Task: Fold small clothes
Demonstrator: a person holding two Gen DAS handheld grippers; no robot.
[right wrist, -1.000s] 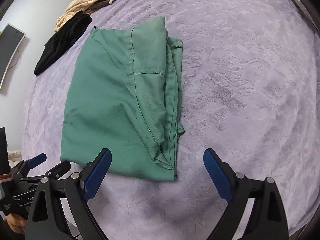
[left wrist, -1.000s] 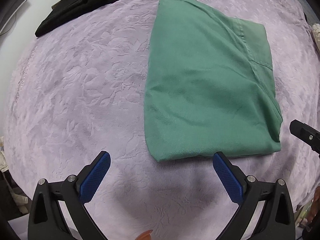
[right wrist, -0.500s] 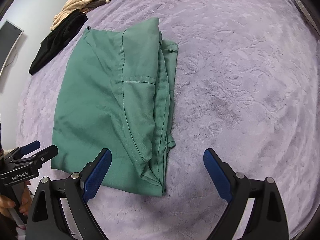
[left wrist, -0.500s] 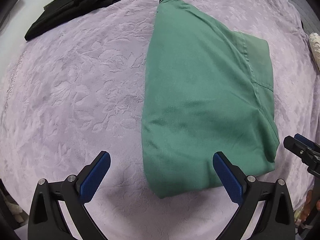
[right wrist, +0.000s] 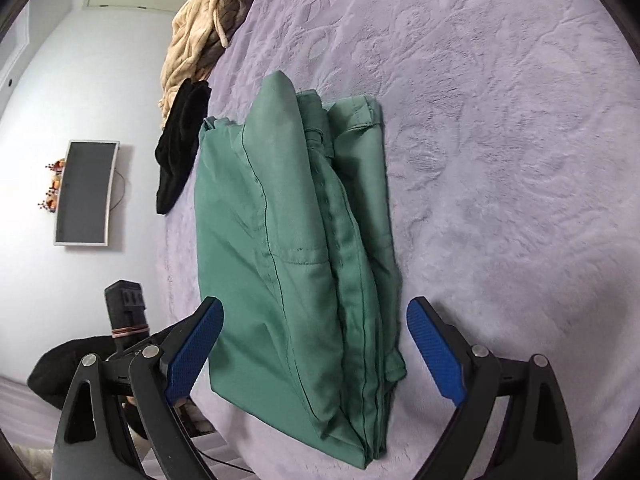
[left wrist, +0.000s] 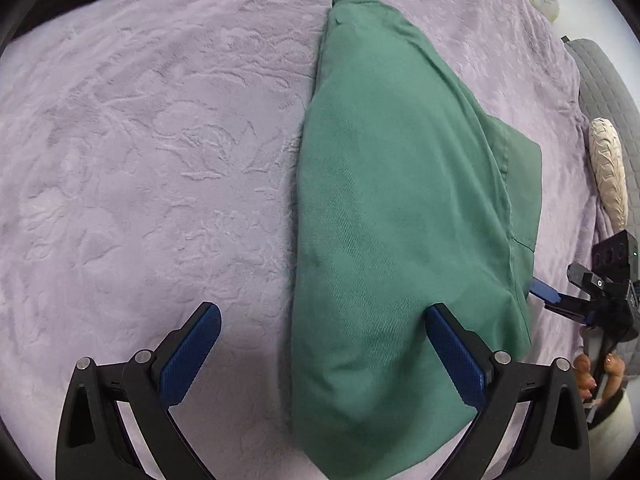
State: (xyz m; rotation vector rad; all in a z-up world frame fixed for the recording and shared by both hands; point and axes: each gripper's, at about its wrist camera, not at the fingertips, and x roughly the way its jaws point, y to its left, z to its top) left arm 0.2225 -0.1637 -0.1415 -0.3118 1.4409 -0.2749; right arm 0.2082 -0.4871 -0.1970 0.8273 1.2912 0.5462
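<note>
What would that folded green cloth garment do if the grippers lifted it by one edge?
The folded green cloth garment would probably droop and unfold, since its stacked layers lie loose. It likely weighs little, being thin woven fabric. On the plush lilac blanket it would probably drag rather than slide.

- A folded garment [right wrist: 296,248] lies flat on a bedspread [right wrist: 500,160]; its near end sits between the spread fingers of the right gripper [right wrist: 314,344]
- The left gripper [left wrist: 320,354] straddles its left edge
- A dark cloth [right wrist: 180,144] lies beyond the garment's far left corner, a knitted blanket [right wrist: 192,40] behind it
</note>
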